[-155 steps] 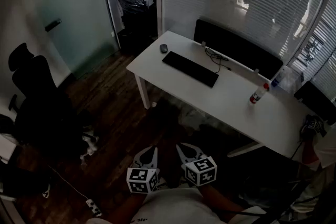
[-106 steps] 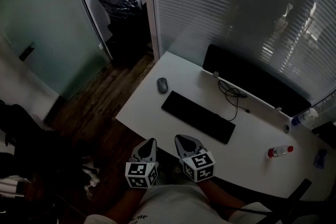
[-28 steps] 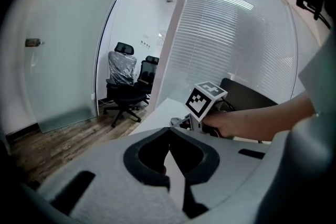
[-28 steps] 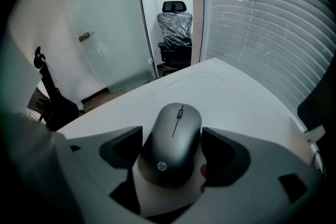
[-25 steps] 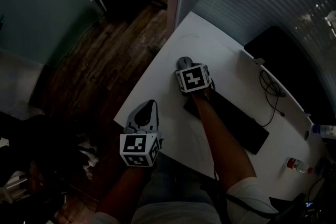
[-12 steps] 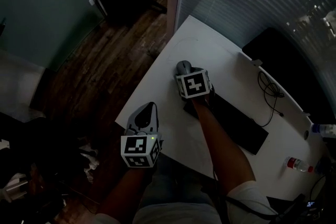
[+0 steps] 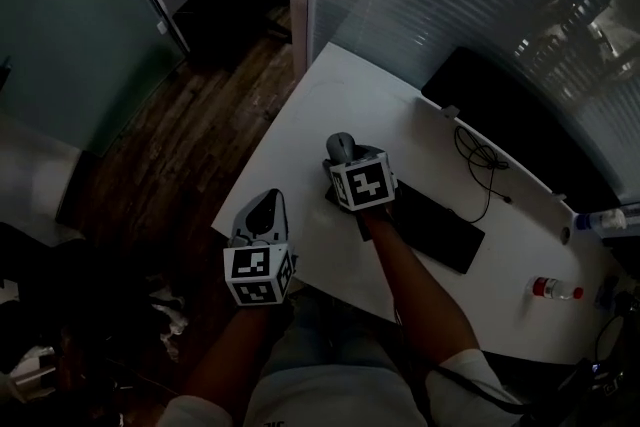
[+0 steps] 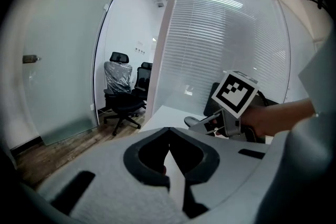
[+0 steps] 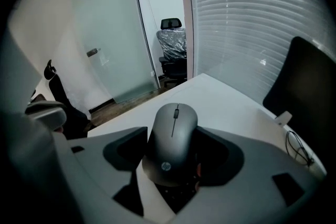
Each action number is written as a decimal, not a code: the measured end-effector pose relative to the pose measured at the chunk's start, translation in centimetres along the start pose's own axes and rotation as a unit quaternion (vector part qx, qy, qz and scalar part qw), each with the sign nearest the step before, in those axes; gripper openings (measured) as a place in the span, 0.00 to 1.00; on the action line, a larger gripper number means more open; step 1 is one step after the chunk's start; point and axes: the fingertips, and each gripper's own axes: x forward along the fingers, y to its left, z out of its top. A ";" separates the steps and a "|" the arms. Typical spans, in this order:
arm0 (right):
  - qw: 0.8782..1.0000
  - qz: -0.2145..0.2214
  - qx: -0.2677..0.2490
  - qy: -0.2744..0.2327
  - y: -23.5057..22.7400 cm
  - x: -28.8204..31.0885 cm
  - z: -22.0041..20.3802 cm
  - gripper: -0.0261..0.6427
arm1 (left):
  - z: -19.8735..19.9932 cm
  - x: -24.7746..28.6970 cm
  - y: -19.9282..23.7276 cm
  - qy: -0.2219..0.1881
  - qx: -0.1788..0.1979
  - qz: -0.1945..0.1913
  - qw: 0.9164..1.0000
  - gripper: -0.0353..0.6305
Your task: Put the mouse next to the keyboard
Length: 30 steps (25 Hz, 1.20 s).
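Observation:
The dark grey mouse point(image 9: 170, 139) is gripped between my right gripper's point(image 9: 173, 153) jaws, which have just been closing onto it, and is held above the white table point(image 9: 226, 102). In the head view the mouse point(image 7: 341, 146) pokes out ahead of the right gripper point(image 7: 345, 161), just beyond the left end of the black keyboard point(image 7: 440, 230). My left gripper point(image 7: 262, 211) hovers at the table's near left corner, shut and empty; in its own view the left gripper's point(image 8: 169, 131) tips meet.
A black monitor point(image 7: 500, 105) with a cable point(image 7: 480, 160) stands at the table's back edge. A bottle point(image 7: 553, 288) lies at the right. Wooden floor point(image 7: 190, 135) and a glass door lie to the left; office chairs point(image 8: 118, 86) stand beyond.
My right gripper has risen off the table with the mouse between its jaws. The left gripper has lifted a little.

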 end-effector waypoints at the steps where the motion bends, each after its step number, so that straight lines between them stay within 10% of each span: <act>1: 1.000 -0.001 -0.002 -0.003 0.1 -1.1 -0.4 0.48 | 0.1 -0.4 -0.6 0.000 0.003 -0.003 1.000 0.06; 15: 0.994 -0.064 0.076 -0.040 -7.1 -15.0 -11.5 0.48 | -1.2 -3.1 -14.0 0.013 0.056 -0.108 0.992 0.06; 30: 0.954 -0.183 0.232 -0.046 -18.6 -29.0 -30.1 0.48 | -3.6 -3.7 -31.6 0.033 0.120 -0.235 0.964 0.06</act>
